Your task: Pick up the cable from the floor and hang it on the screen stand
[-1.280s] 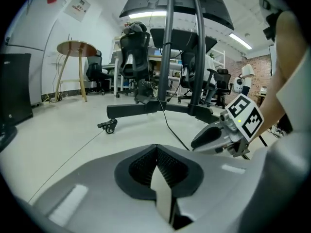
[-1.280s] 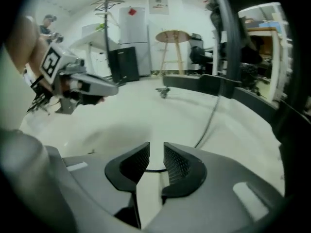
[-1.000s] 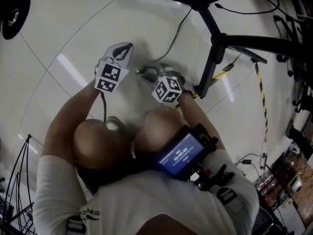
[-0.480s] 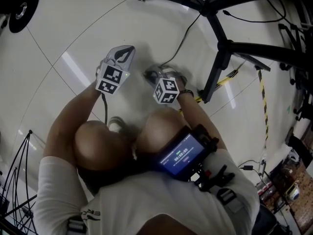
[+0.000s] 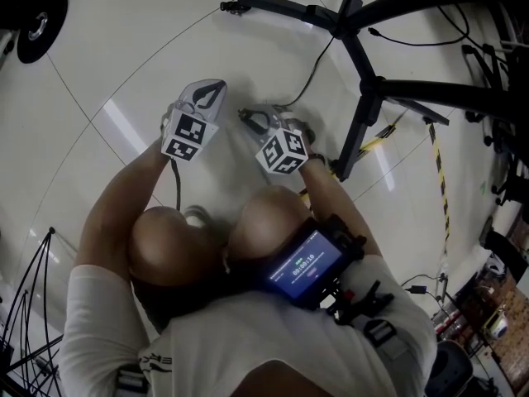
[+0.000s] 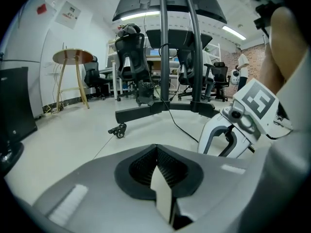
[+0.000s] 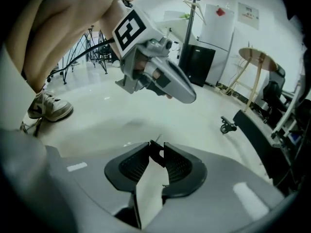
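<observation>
- My left gripper (image 6: 156, 147) has its jaws pressed together with nothing between them.
- My right gripper (image 7: 156, 149) is just beside it, to the right of my left jaws, and the two do not touch.
- The right jaws have just been closing. The dark end of the cable (image 7: 155, 155) is between their tips and fills the gap, pinched from both sides.
- Ahead of the right jaws the cable runs as a thin black line over the pale floor (image 5: 124, 56) to the base of the screen stand (image 5: 364, 98).
- Seen from my left jaws, that line lies ahead and to the right, between the stand's base and my right gripper.
- The stand's black legs spread over the floor well ahead of both pairs of jaws, and its two dark poles rise straight ahead of the left jaws.
- One castor (image 6: 118, 130) at the end of a leg is ahead and a little left of the left jaws.
- A shoe (image 7: 48, 108) stands on the floor far to the left of the right jaws, behind my left gripper.
</observation>
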